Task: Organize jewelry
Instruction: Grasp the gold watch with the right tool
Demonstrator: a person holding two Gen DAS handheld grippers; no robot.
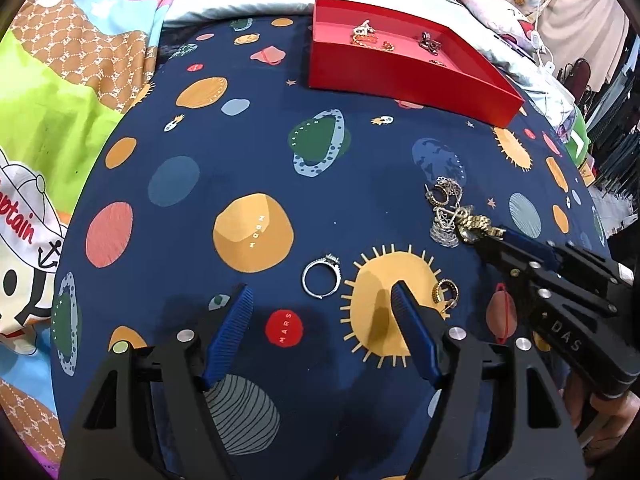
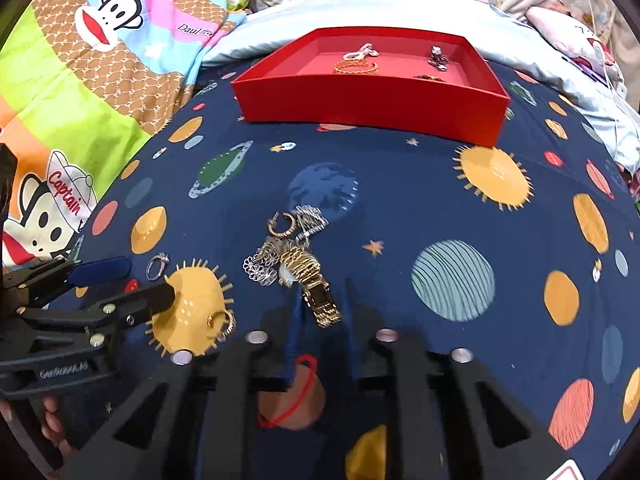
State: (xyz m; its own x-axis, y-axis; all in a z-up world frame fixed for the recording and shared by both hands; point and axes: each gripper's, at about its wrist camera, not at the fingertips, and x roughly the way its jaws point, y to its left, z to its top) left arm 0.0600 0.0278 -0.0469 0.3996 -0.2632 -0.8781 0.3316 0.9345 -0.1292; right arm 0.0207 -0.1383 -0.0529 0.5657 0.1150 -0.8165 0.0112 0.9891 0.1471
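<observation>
A gold watch [image 2: 316,292] lies at the near edge of a tangled jewelry pile [image 2: 288,248] on the navy planet-print cloth. My right gripper [image 2: 322,312] is shut on the watch's band; in the left wrist view it [image 1: 494,236] reaches in from the right to the watch [image 1: 478,226] and the pile [image 1: 446,208]. My left gripper [image 1: 320,302] stands open over the cloth, with a silver ring [image 1: 322,280] just beyond its fingertips and a gold hoop earring [image 1: 444,292] beside its right finger. The red box [image 1: 400,76] at the back holds several pieces.
The red box [image 2: 360,100] sits near the cloth's far edge, in front of a pale blue pillow [image 2: 360,4]. A cartoon-monkey quilt [image 2: 80,80] lies to the left. A hand [image 1: 612,412] holds the right gripper's handle. The ring [image 2: 156,266] and hoop [image 2: 222,322] flank the left gripper [image 2: 140,284].
</observation>
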